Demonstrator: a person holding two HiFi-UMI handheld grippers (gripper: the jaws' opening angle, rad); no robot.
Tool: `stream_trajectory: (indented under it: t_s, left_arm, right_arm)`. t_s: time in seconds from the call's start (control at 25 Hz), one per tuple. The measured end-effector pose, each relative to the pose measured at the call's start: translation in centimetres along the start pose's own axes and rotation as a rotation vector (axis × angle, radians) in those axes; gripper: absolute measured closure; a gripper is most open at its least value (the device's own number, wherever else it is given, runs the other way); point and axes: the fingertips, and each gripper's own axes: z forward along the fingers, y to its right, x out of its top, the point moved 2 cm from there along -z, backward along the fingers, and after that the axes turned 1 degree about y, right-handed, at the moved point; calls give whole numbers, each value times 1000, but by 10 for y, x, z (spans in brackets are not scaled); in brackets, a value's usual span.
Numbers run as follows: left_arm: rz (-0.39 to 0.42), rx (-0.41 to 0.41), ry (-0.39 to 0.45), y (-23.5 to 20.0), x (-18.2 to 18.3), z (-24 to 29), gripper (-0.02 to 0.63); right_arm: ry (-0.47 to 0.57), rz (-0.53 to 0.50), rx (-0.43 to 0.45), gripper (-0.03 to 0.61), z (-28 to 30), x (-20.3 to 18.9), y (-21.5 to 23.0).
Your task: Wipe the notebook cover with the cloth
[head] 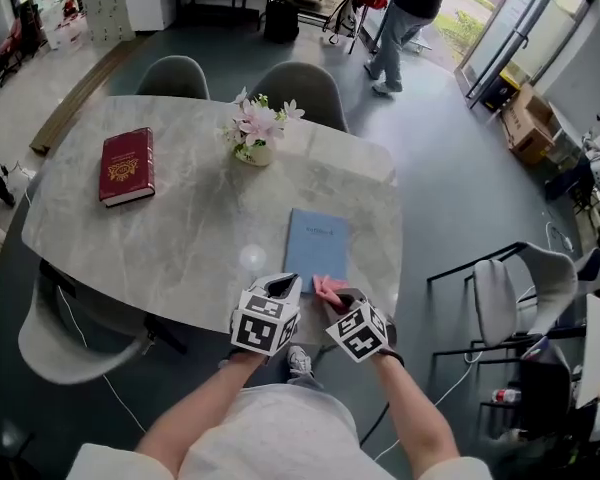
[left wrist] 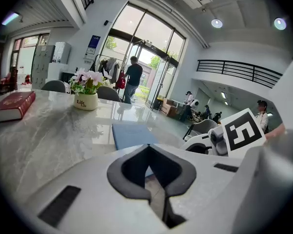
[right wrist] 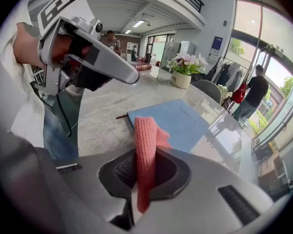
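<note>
The flat light-blue notebook (head: 316,247) lies closed on the grey marble table (head: 180,238), near its front edge and just ahead of both grippers. The right gripper (right wrist: 145,174) is clamped on a pink knitted cloth (right wrist: 145,145) at the notebook's near edge. The left gripper (left wrist: 154,179) has its jaws together with nothing between them, beside the notebook's near left corner. Farther back, a small white pot (head: 253,154) holds pink flowers (head: 260,120).

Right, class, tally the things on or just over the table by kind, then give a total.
Books: 2, red book and blue notebook
Flower pot: 1
Cloths: 1, pink cloth held in the right tool
Total: 4
</note>
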Motion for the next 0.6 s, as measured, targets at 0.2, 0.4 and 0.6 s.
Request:
stream_trajectory:
  t_s: [0.2,0.4,0.6]
  left_arm:
    - [-11,18,10,1,2,3,607]
    - [-26,52,27,-4,6,6,607]
    - [-48,95,48,-11,12,4,607]
  right_arm:
    - [30,-19,-13,563,-12,9,16]
    - [71,-27,-10,563,-18,24,38]
    - [93,-66,12,563,-14,40,55]
